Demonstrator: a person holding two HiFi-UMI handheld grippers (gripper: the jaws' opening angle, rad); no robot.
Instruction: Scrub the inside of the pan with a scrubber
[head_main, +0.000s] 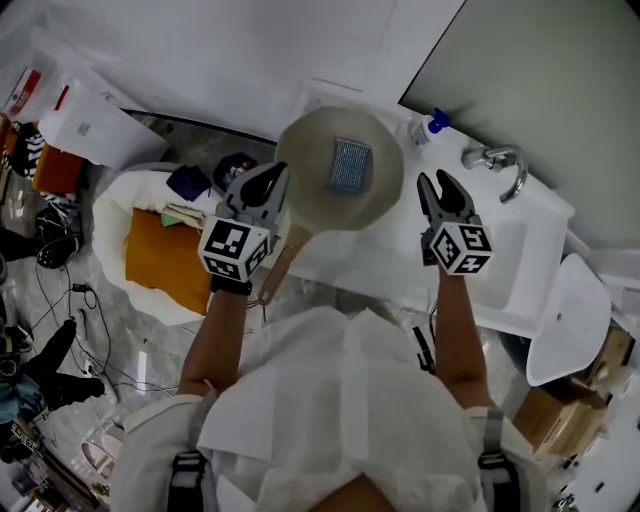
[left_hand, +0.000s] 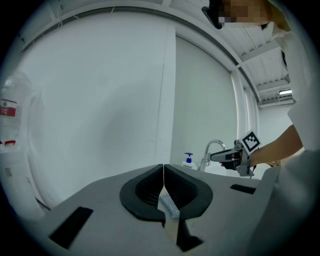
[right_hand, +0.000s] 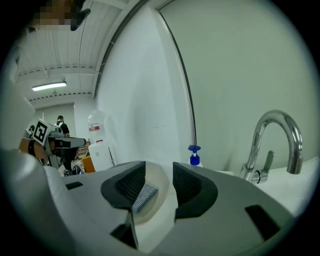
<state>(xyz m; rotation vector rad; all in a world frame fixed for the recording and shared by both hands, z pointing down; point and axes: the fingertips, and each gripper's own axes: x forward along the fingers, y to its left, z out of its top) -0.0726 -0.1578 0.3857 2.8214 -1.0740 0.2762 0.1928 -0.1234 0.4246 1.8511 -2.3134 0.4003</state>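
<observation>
Inside pan, gray scrubber

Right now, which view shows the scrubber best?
The head view: the whole scrubber lies flat in the pan. The right gripper view shows part of it between its open jaws; the left gripper view only a sliver below shut jaws.

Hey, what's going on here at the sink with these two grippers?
A person holds a gripper in each hand over a white counter beside a sink. A beige pan sits on the counter with the scrubber lying flat inside it. The left gripper is shut and empty by the pan's left rim. The right gripper is open and empty, just right of the pan. Scrubbing has not begun.
</observation>
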